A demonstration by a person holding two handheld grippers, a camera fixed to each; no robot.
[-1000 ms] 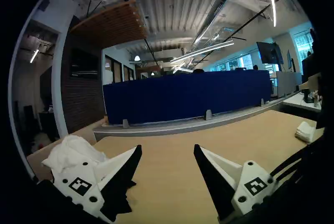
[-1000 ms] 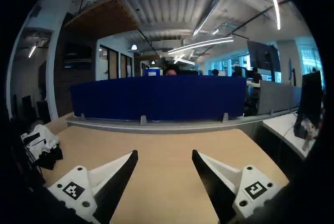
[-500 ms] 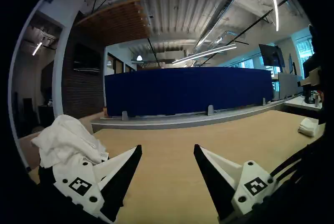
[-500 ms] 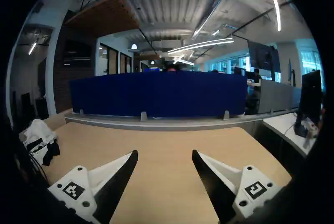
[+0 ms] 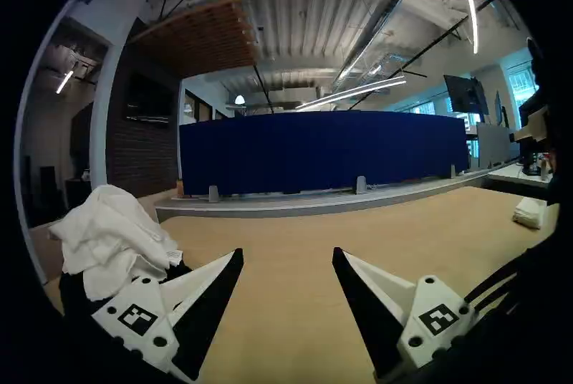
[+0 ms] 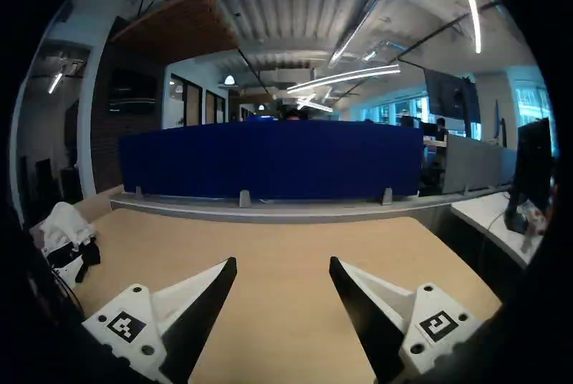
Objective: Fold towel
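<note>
- Office desk of pale wood, closed off at its far edge by a blue divider, carries the work.
- Crumpled white towel lies heaped at the desk's left edge, just beside the left gripper. The right gripper view shows it far off to the left.
- Over the last second the towel has grown larger and nearer in the left gripper view, so that gripper has closed in on it.
- Both the left gripper and the right gripper have their fingers spread wide, holding nothing.
- A second, folded cloth rests near the desk's right edge.
- Folding looks not yet begun; the approach suggests picking up the heap comes first.
</note>
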